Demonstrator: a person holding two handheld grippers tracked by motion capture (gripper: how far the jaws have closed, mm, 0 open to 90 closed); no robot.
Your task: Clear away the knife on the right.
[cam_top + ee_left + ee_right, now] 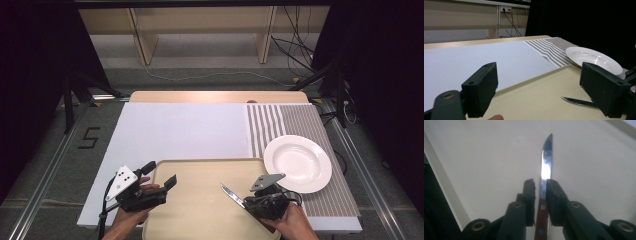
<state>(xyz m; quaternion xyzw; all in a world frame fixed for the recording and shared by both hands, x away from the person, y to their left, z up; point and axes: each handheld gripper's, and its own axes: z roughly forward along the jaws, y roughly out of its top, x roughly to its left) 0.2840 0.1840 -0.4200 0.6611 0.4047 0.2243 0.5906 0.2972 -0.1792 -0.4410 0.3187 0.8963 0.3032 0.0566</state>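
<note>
High view: the right gripper (245, 199) sits at about 5 o'clock on the beige tray (200, 210), its 2 jaws closed on a knife (232, 194) whose blade points toward 10 o'clock across the tray. Right gripper view: the jaws flank the knife (545, 177) near where the steel blade meets the reddish riveted handle; the right jaw touches the blade, the left has a thin gap beside it, and the tip points to 12 o'clock above the tray surface (486, 157). Whether the blade rests on the tray or hangs just above it cannot be told.

The left gripper (161, 175) lies at about 8 o'clock on the tray's edge, jaws wide apart with nothing between them. From the left gripper view, its fingers (484, 87) frame the tray (544, 95), with the knife blade (576, 101) toward 4 o'clock. A white plate (297, 163) rests on a striped mat (280, 125) at 2 o'clock from the tray, just beside its corner.
</note>
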